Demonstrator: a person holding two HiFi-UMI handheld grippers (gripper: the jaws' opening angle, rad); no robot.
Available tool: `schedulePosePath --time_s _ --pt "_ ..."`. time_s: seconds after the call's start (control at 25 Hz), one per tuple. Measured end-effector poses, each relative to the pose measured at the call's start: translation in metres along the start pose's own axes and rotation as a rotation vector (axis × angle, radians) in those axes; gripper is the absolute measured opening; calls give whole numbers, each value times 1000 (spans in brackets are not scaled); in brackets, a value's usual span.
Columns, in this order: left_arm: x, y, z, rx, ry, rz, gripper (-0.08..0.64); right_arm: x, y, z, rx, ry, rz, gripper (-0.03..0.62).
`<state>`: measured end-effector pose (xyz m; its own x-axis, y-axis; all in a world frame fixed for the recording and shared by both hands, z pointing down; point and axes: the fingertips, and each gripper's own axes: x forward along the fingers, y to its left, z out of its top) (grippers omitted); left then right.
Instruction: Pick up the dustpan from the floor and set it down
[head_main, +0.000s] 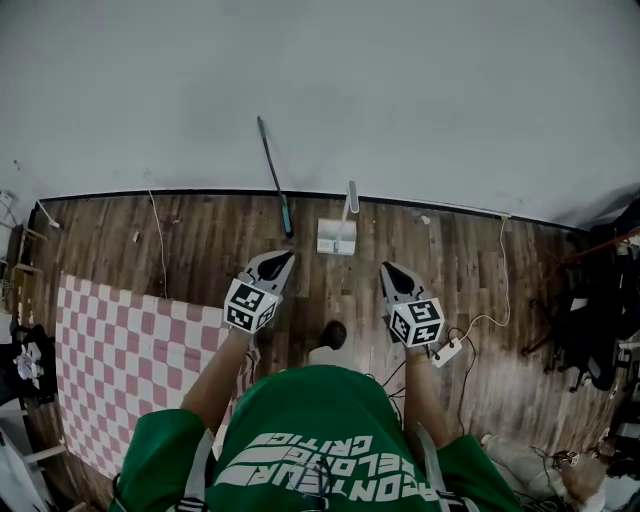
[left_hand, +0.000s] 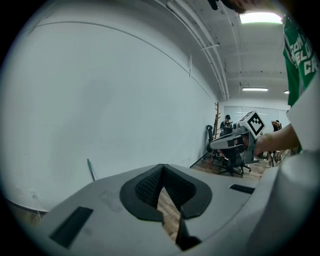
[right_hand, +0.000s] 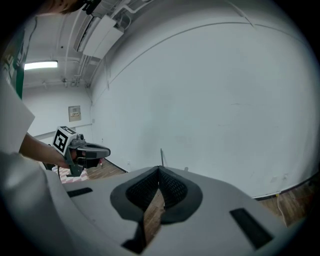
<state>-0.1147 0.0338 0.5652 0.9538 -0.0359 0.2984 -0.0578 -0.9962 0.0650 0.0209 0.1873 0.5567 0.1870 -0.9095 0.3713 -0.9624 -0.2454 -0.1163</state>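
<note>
Wood floor (head_main: 200, 240) runs up to a white wall (head_main: 400, 90), and the one dustpan (head_main: 336, 236) sits on the floor right at the wall edge. One broom (head_main: 272, 170) leans on the wall just left of it. Two grippers: left gripper (head_main: 284, 259) and right gripper (head_main: 386, 268) hover near it, both pinched closed and empty, with just floorboards between. One pink checkered mat (head_main: 130, 350) lies left and one power strip (head_main: 447, 352) right.

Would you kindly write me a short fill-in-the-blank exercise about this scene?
1. The white dustpan sits on the wooden ____.
2. The dark stick leans against the ____.
3. The left hand-held gripper and right hand-held gripper both have ____ jaws.
Missing words: floor, wall, shut.
</note>
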Motion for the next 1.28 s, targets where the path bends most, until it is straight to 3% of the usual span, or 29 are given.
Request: schedulePosePath --time_s 0.56,0.96,1.28 --pt "80 30 30 2 9 29 3 54 -78 24 18 5 19 8" --pt "92 53 41 -22 -10 41 3 87 -81 29 34 34 51 8" --pt "133 103 43 -18 -17 -38 3 138 -87 39 42 63 -5 8"
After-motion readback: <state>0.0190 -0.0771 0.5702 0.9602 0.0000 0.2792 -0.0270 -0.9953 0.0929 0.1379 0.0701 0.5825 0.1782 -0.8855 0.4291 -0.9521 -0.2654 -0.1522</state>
